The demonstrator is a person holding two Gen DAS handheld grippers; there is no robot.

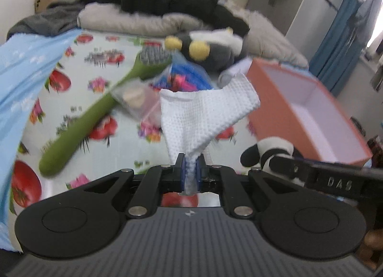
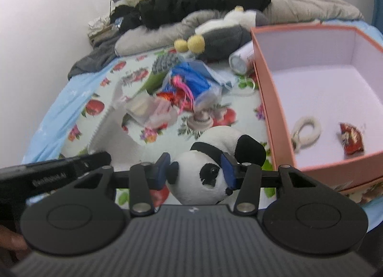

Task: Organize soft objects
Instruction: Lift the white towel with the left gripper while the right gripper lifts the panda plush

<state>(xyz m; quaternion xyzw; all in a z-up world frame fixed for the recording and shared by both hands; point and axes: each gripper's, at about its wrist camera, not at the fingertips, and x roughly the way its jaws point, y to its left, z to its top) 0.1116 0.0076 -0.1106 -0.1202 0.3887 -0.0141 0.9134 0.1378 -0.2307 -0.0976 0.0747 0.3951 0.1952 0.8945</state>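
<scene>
Left claw (image 1: 190, 165) pinching a white cloth (image 1: 205, 109) above the bed, right claw (image 2: 195, 168) gripping a panda toy (image 2: 203, 176), pink box (image 2: 270, 99) to its right

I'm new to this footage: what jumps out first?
The left gripper pinches a white waffle-weave cloth, raised over the fruit-print sheet. The right gripper clasps a panda plush beside the pink box, which holds a white loop and a red packet.
</scene>
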